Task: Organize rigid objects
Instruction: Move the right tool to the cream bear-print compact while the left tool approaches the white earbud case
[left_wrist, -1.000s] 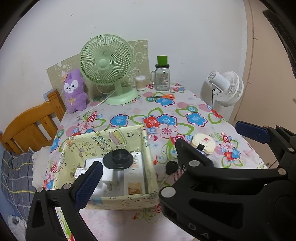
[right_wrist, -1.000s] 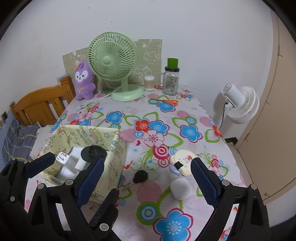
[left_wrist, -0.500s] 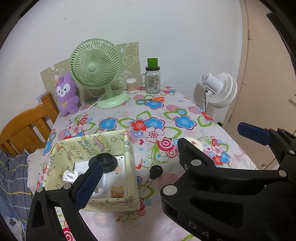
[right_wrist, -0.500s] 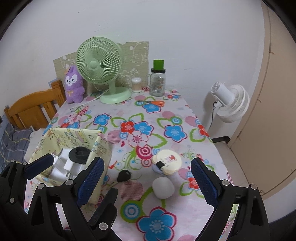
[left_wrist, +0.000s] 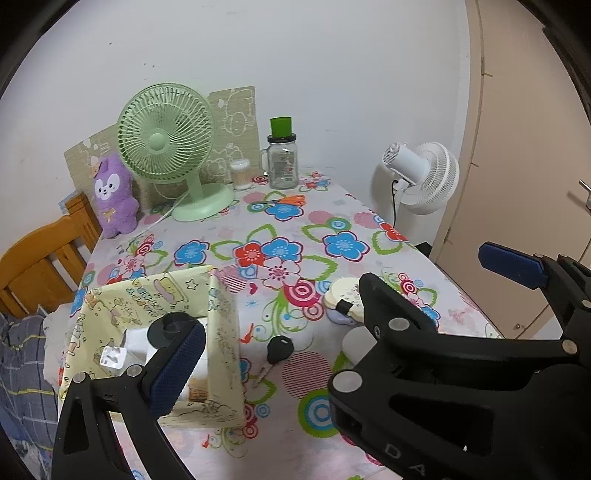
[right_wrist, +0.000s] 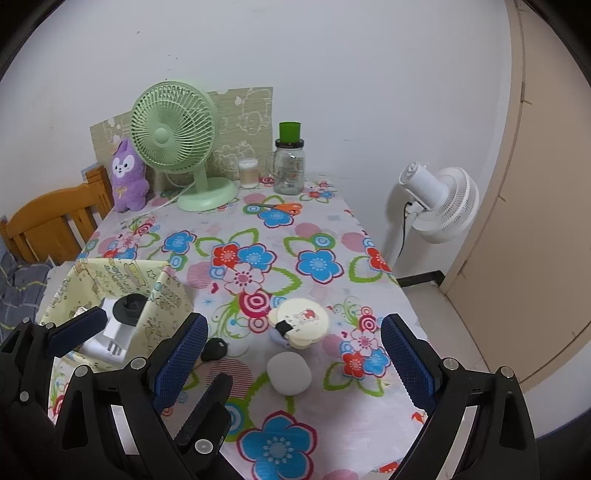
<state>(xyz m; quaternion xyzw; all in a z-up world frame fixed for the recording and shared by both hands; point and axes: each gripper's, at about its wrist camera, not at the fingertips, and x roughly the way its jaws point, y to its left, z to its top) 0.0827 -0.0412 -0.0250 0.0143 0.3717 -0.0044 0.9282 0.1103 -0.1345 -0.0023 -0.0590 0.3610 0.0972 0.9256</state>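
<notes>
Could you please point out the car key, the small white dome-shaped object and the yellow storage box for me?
car key (right_wrist: 216, 349), right wrist view, on its black head.
white dome-shaped object (right_wrist: 289, 373), right wrist view, on its rounded top.
yellow storage box (left_wrist: 221, 332), left wrist view, on its right outer wall.

The right gripper (left_wrist: 436, 295) seen in the left wrist view carries raised letters on its black frame near the bottom edge, of which "D" and part of an "A" can be read; the yellow fabric box (left_wrist: 221, 332) has printed lettering on its walls, too small and warped to read; the glass jar (left_wrist: 283, 162) bears a printed label, illegible.
</notes>
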